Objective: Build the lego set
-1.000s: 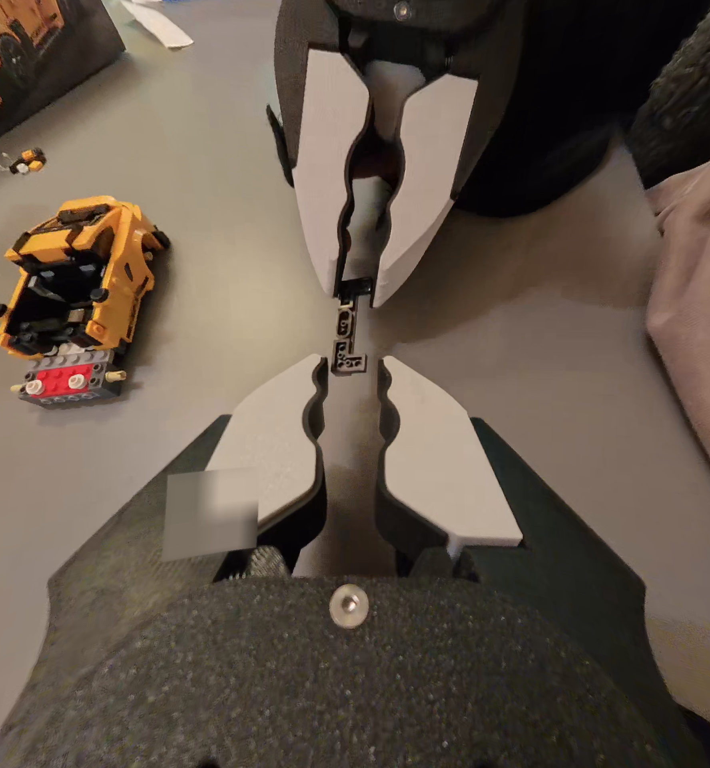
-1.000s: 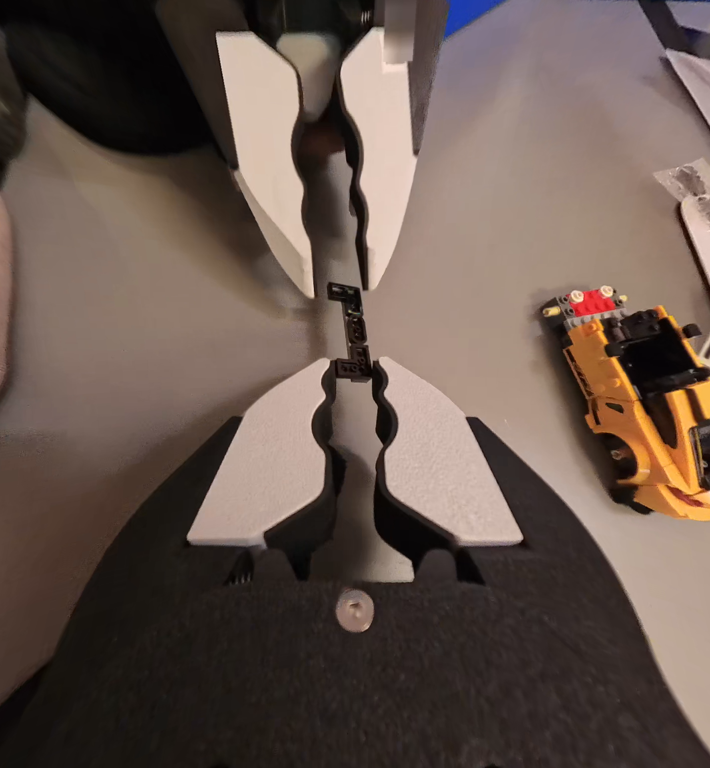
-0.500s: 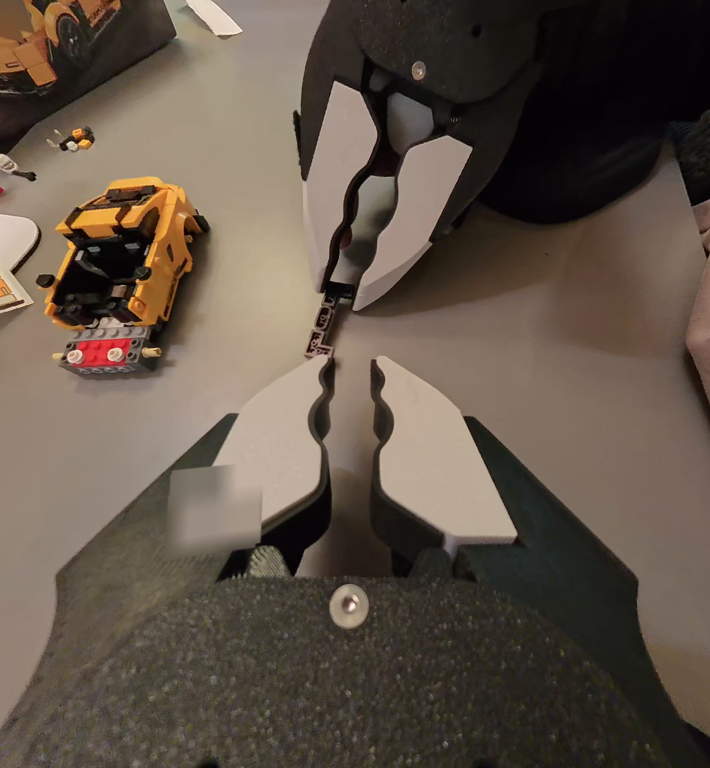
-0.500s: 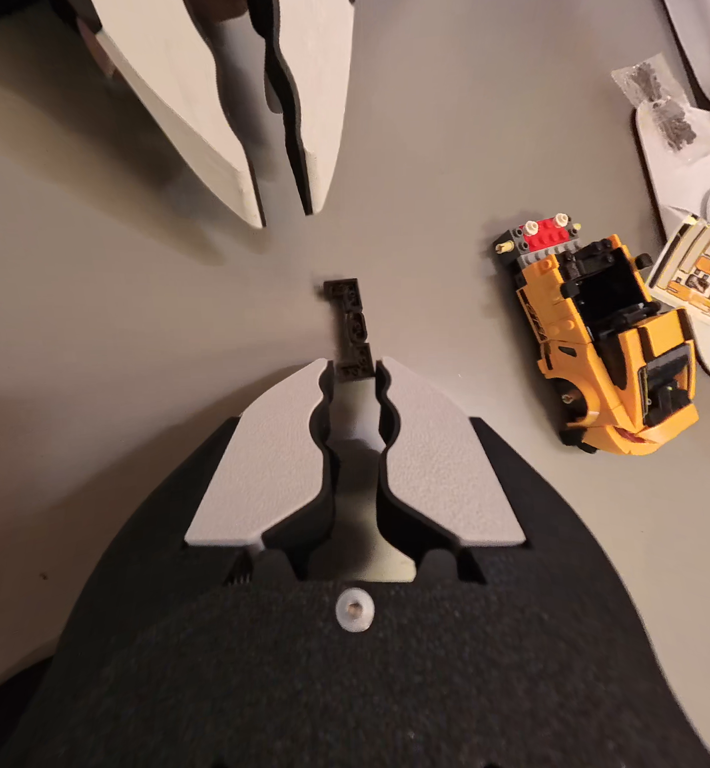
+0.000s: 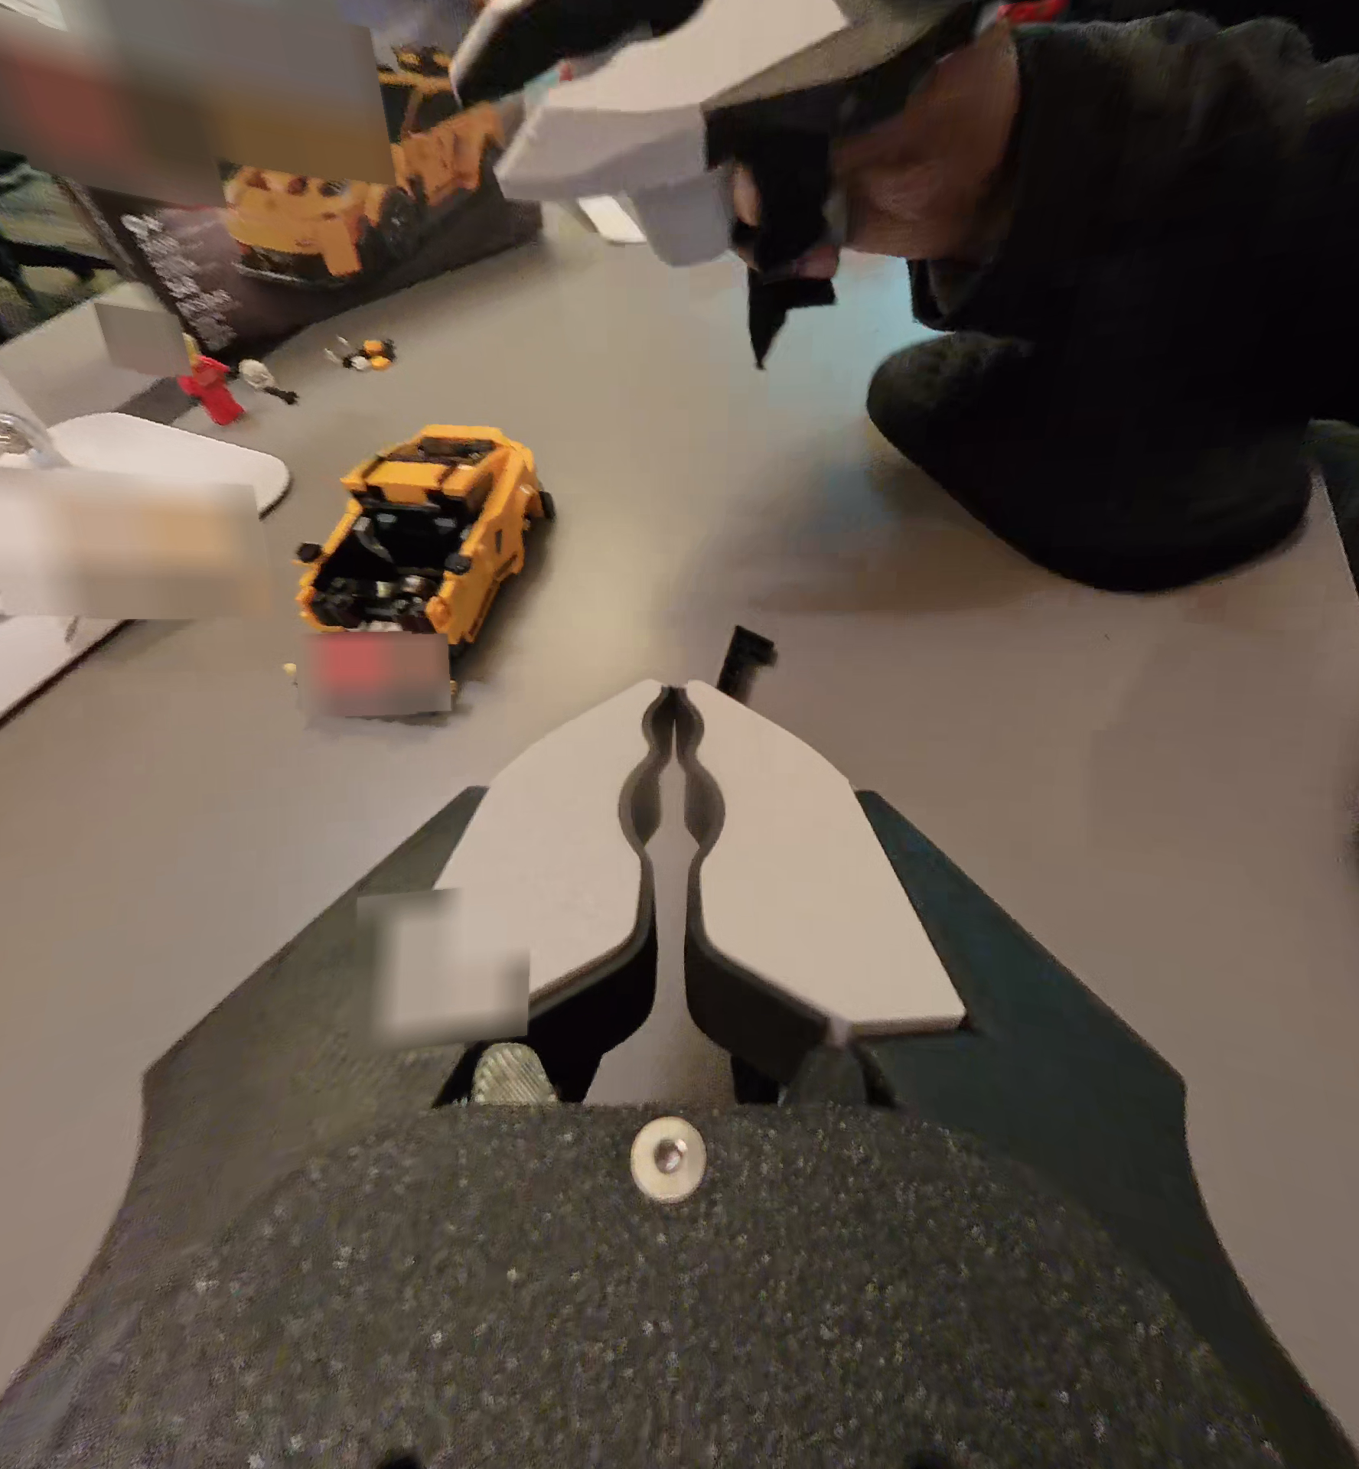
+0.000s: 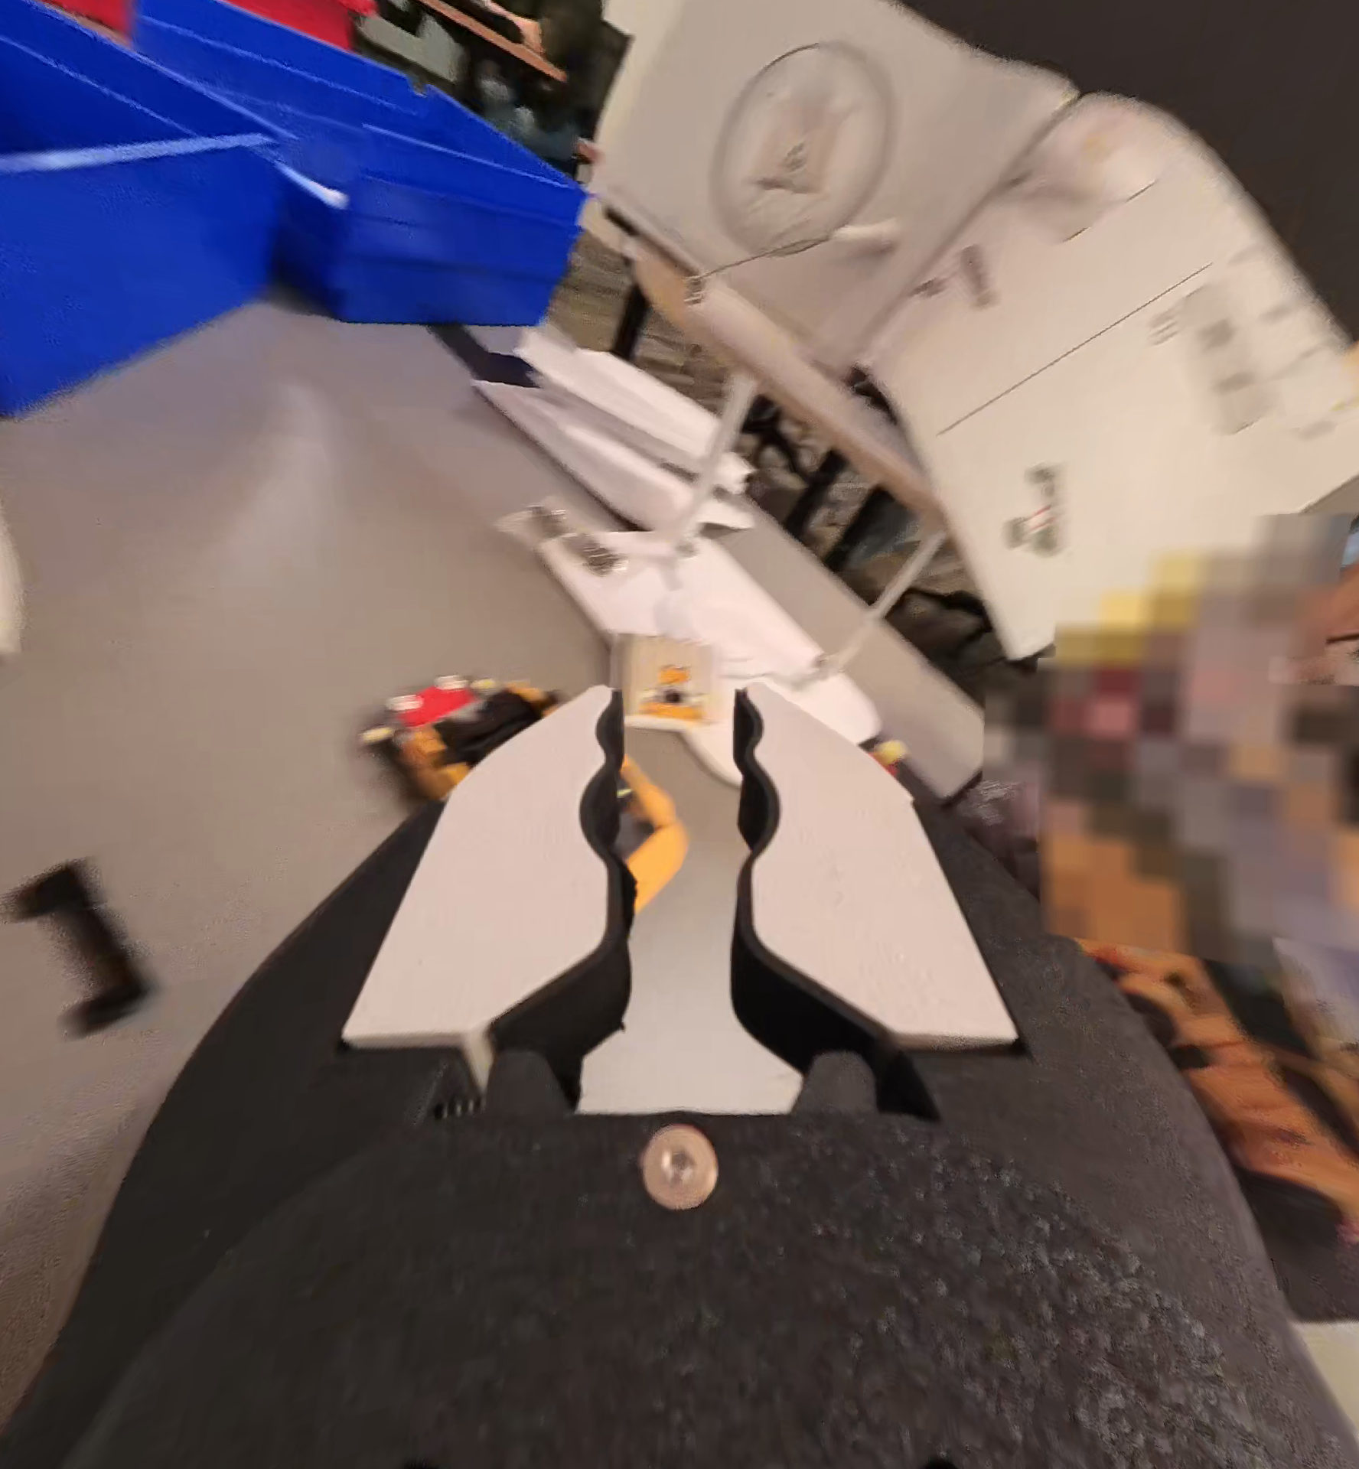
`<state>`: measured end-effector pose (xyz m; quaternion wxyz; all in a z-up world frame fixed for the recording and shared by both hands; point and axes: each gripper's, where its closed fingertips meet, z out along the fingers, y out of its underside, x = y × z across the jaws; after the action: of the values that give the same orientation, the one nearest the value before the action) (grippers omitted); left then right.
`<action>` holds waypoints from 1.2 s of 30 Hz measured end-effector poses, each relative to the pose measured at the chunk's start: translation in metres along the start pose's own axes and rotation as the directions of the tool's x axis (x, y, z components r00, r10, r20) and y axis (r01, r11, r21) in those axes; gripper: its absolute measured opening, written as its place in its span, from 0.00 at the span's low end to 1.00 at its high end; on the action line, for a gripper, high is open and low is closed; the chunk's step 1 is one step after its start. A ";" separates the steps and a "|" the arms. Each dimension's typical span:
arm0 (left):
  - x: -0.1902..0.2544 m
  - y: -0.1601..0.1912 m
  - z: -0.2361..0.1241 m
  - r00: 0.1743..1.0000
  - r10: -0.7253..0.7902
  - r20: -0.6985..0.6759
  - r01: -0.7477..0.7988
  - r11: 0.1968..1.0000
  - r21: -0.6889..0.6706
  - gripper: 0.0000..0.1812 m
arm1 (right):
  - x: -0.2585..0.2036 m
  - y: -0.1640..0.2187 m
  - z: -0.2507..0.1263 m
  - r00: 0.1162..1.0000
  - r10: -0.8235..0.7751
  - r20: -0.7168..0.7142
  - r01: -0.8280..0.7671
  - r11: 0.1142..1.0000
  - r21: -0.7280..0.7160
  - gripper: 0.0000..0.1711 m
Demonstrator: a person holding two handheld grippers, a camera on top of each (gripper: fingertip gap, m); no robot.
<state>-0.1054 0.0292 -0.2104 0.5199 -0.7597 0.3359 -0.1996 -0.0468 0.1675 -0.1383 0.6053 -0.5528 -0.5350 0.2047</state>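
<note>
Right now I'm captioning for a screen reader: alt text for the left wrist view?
The shut left gripper hovers over a grey table, a small black Lego piece just beyond its tips. A half-built yellow Lego car sits farther left.

The right gripper [image 6: 676, 699] hangs over the grey tabletop [image 6: 223, 556] with its two pale fingers [image 6: 517, 858] parted and nothing between them. Through and past the gap shows part of the yellow lego car [image 6: 454, 731], its red-topped end toward the left, much of it hidden behind the left finger. A small black L-shaped piece [image 6: 76, 946] lies alone on the tabletop, well off to the left of the gripper, blurred. Farther back stand blue bins [image 6: 183, 207], and white sheets and bags of parts [image 6: 636, 477] lie to the right. The whole view is motion-blurred.
</note>
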 end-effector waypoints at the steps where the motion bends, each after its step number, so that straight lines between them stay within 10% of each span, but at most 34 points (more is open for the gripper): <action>1: -0.004 -0.003 -0.002 1.000 -0.010 0.017 0.010 1.000 0.020 0.00 | 0.017 -0.001 0.007 0.999 -0.047 -0.027 0.047 0.999 -0.007 0.14; 16: -0.063 -0.027 -0.044 0.947 -0.091 0.307 0.013 0.969 0.246 0.00 | 0.135 0.030 0.108 0.879 -0.472 -0.063 0.457 0.874 -0.167 0.11; 36: -0.065 -0.020 -0.037 0.951 -0.108 0.290 0.045 0.975 0.218 0.00 | 0.138 0.012 0.098 0.933 -0.350 0.078 0.357 0.929 -0.095 0.00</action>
<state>-0.1691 0.0565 -0.1749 0.6333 -0.7350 0.2005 -0.1362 -0.0806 0.3305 -0.1089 0.5854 -0.4728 -0.6538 0.0798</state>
